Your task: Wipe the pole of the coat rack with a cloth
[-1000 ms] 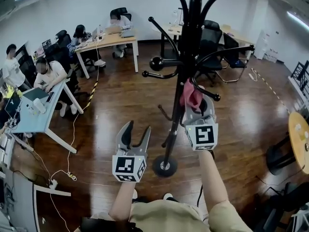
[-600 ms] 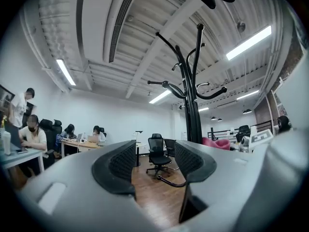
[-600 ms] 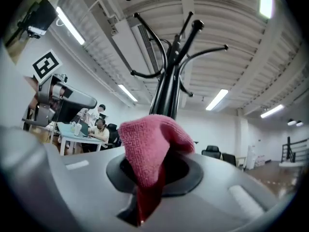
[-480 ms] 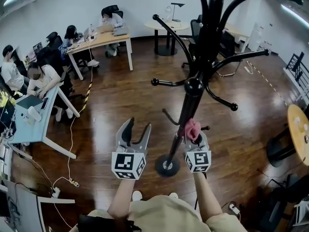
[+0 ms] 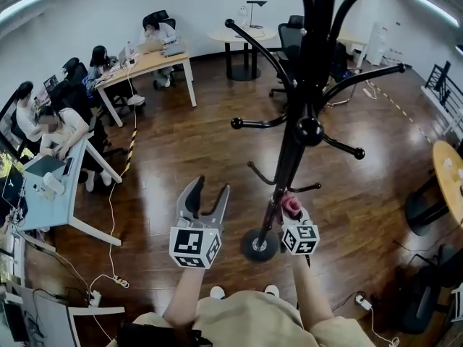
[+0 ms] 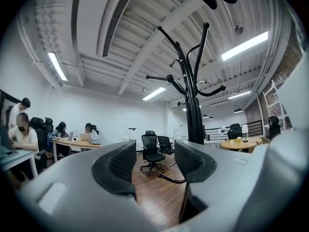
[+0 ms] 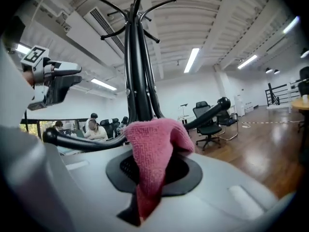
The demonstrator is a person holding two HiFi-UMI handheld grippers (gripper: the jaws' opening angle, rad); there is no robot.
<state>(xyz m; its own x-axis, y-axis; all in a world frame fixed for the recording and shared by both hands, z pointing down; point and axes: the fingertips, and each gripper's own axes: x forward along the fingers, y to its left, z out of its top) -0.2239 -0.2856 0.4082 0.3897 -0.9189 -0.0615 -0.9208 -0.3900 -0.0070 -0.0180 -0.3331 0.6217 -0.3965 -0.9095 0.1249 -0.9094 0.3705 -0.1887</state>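
Note:
A tall black coat rack stands on the wooden floor, its pole (image 5: 288, 165) rising past several curved hooks from a round base (image 5: 259, 245). My right gripper (image 5: 291, 210) is shut on a pink cloth (image 5: 291, 205), low on the pole and pressed against its right side. In the right gripper view the pink cloth (image 7: 153, 151) bulges out of the jaws right in front of the pole (image 7: 138, 71). My left gripper (image 5: 205, 199) hangs open and empty to the left of the pole. Its view shows the rack's pole (image 6: 194, 108) beyond the right jaw.
Desks with seated people run along the left (image 5: 51, 172) and the back left (image 5: 148, 58). A round table (image 5: 246, 35) and office chairs stand behind the rack. Another round table (image 5: 447, 186) is at the right edge. Cables trail over the floor at the left.
My right gripper has slid down the pole with the pink cloth, from near the hooks to just above the base. The left gripper has hardly moved.

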